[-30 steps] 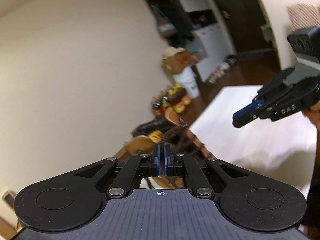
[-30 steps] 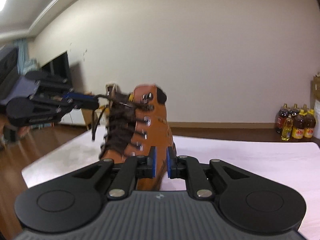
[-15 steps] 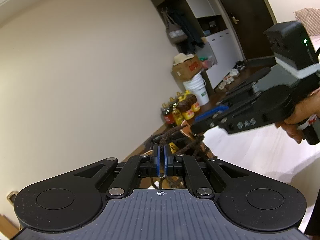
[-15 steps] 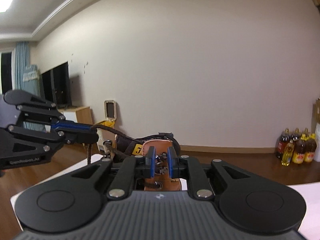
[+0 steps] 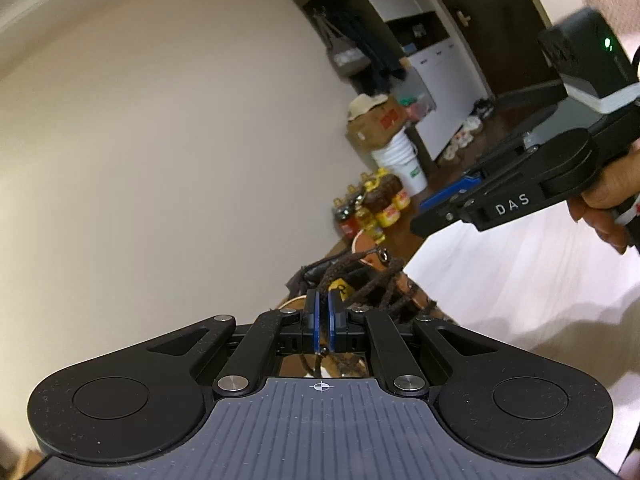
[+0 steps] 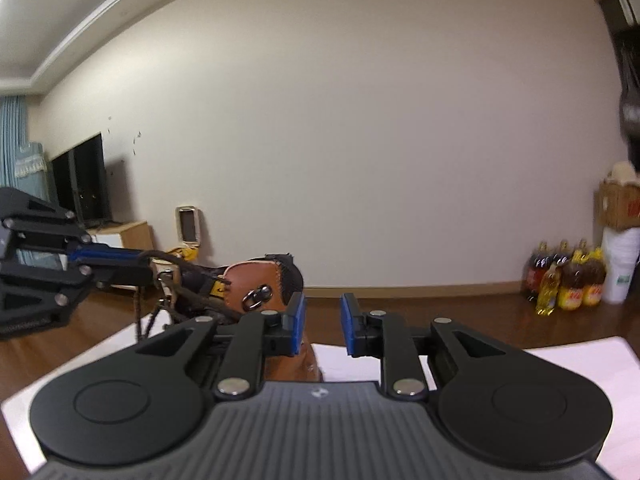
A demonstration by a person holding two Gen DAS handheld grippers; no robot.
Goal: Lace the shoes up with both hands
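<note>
Boot [image 6: 256, 280], tan leather with dark brown lace [image 6: 188, 266], stands on the white desk [image 6: 560, 354] just ahead of both tools. Left hand-held gripper [image 5: 322, 316] is pressed together on a strand of the lace, which passes between its blue pads and hangs out behind them; in the right wrist view the same tool [image 6: 140, 266] pinches the lace just beside the boot's collar. Right hand-held gripper [image 6: 322, 322] now stands spread with nothing between its pads, whereas half a second ago its pads sat close together over the boot's upper; in the left wrist view it hovers [image 5: 424, 220] above the boot, apart from it. By this reading, the right side has let go or is readying a fresh grasp while the left keeps the strand taut. How many eyelets and hooks are threaded cannot be told.
</note>
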